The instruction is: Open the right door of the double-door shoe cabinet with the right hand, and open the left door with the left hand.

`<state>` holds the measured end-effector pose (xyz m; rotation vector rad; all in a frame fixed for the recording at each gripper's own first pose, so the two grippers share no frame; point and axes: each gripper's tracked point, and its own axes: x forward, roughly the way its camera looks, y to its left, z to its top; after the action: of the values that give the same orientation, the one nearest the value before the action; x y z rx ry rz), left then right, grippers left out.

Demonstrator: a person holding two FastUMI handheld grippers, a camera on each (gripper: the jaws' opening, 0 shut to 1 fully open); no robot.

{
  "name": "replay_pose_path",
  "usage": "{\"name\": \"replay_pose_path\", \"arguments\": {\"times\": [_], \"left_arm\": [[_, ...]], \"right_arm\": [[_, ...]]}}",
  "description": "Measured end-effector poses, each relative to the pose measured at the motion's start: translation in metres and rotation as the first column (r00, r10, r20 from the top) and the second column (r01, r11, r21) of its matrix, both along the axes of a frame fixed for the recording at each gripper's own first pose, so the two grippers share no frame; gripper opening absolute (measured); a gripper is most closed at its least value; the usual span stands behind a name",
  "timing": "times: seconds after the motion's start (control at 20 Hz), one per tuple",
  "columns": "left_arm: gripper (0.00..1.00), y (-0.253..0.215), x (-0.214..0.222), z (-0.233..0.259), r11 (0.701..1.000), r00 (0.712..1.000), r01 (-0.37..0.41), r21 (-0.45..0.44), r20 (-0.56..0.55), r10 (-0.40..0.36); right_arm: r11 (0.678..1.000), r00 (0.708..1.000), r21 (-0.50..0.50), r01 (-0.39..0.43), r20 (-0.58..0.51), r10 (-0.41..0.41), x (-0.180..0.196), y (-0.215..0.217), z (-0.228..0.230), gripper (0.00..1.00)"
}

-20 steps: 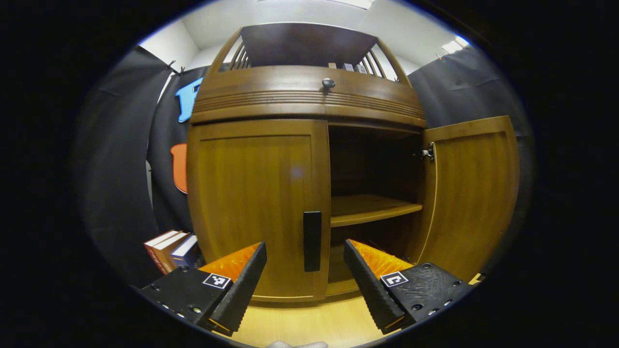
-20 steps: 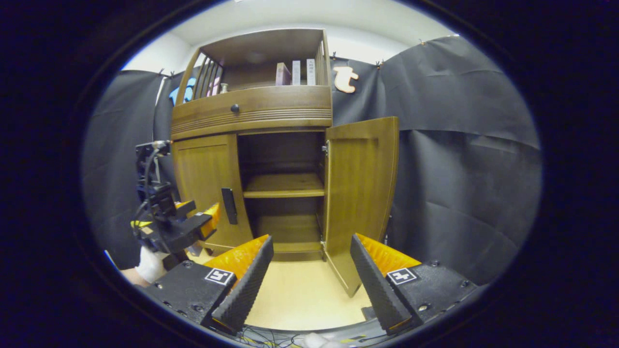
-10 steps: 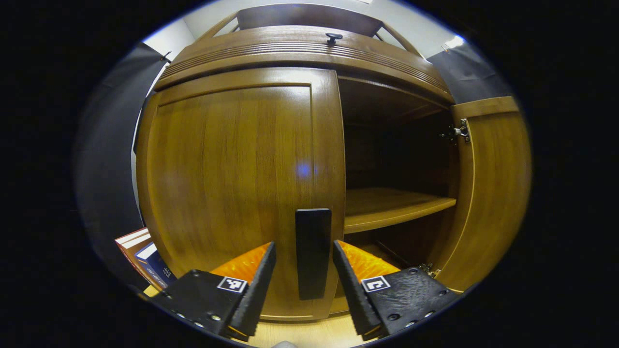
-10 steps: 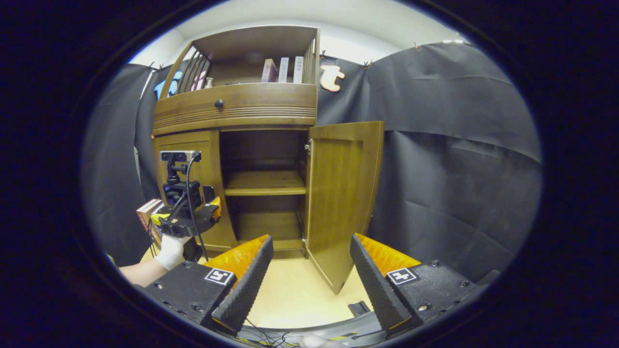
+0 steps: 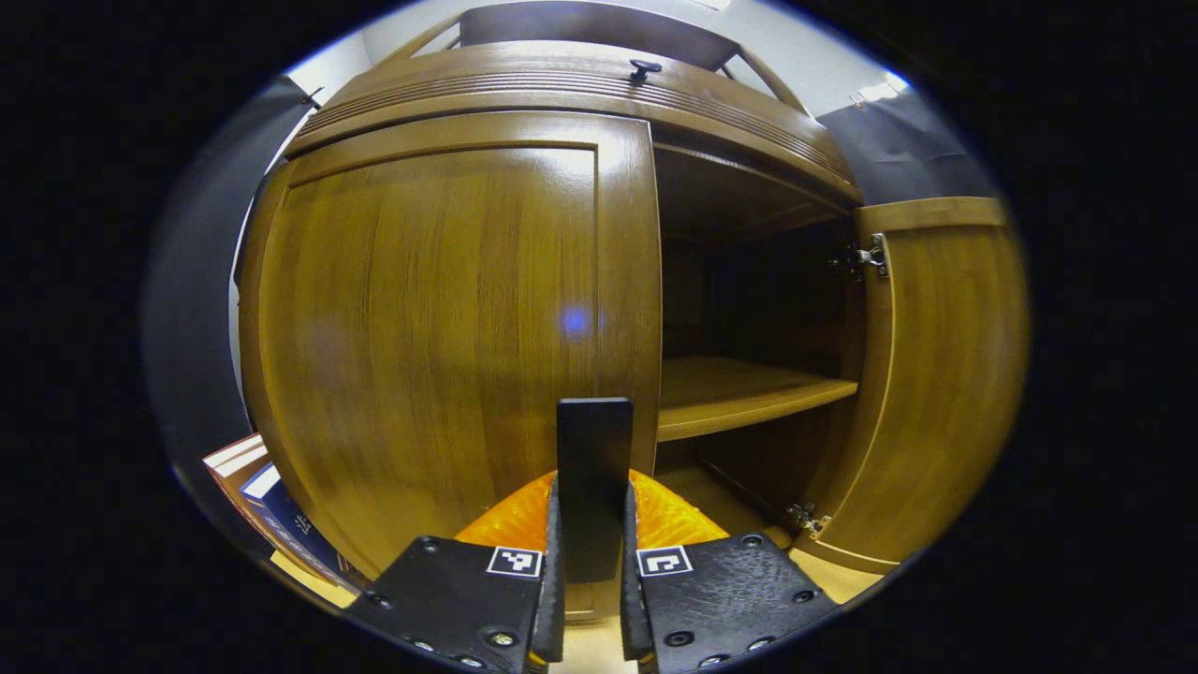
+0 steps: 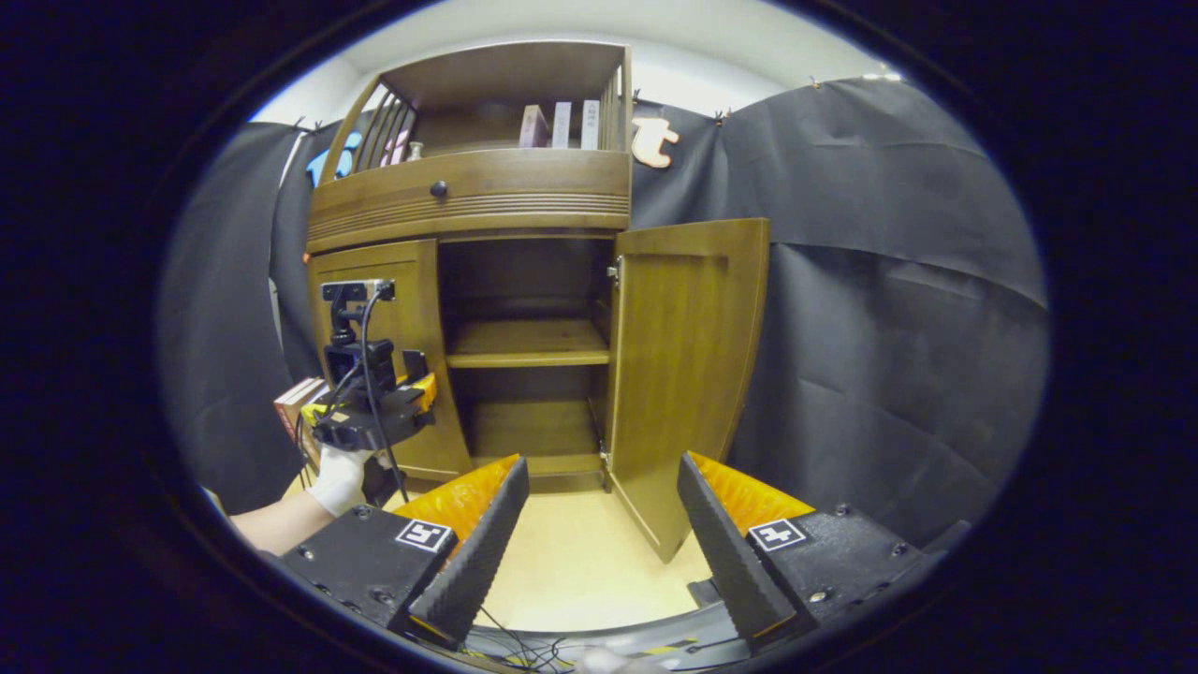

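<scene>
The left gripper (image 5: 590, 608) has moved in closer since half a second ago, and its two fingers have squeezed together on the dark handle (image 5: 593, 468) of the left door (image 5: 421, 318). Before, the fingers were sitting apart on each side of the handle. Now both are pressing on it, one on each side, near its lower end.

The left door is looking shut, flat against the shoe cabinet (image 6: 487, 197). The handle is standing upright near the door's inner edge.

In the right gripper view, the left gripper (image 6: 374, 421) is being held up in front of the left door (image 6: 398, 346) by a hand (image 6: 339, 477) in a white glove. The forearm is reaching in from the lower left, and the gripper is pointing level at the door.

The right door (image 6: 688, 365) is standing wide open, swung out to the side. In the left gripper view the right door (image 5: 936, 374) is showing its inner face and its hinges. Inside the cabinet a wooden shelf (image 6: 524, 342) is showing.

The right gripper (image 6: 599, 552) is hanging back from the cabinet, low over the pale floor (image 6: 580, 562). Its fingers are spread wide and are holding nothing.

Some books (image 5: 271, 505) are leaning just beside the cabinet's left side. More books (image 6: 560, 124) are standing on the top shelf.
</scene>
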<state>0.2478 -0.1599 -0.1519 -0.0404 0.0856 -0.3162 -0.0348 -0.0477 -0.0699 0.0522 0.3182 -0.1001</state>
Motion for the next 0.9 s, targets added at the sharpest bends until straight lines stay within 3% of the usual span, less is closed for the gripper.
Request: {"name": "replay_pose_path", "arguments": {"times": [0.05,0.55,0.9], "left_arm": [[0.23,0.001,-0.006,0.0,1.0,1.0,0.014,-0.002,0.0,-0.014],[0.23,0.042,-0.086,0.0,0.998,0.998,0.057,0.006,-0.009,-0.057],[0.22,0.093,-0.138,0.001,1.0,0.999,0.013,-0.001,-0.037,-0.013]], "right_arm": [[1.0,1.0,0.004,-0.011,-0.002,0.011,-0.001,0.003,-0.001,1.0],[0.996,0.996,0.024,-0.09,0.005,0.09,-0.016,0.029,-0.007,1.0],[0.985,0.988,0.068,-0.156,-0.002,0.156,-0.015,0.052,-0.018,1.0]]}}
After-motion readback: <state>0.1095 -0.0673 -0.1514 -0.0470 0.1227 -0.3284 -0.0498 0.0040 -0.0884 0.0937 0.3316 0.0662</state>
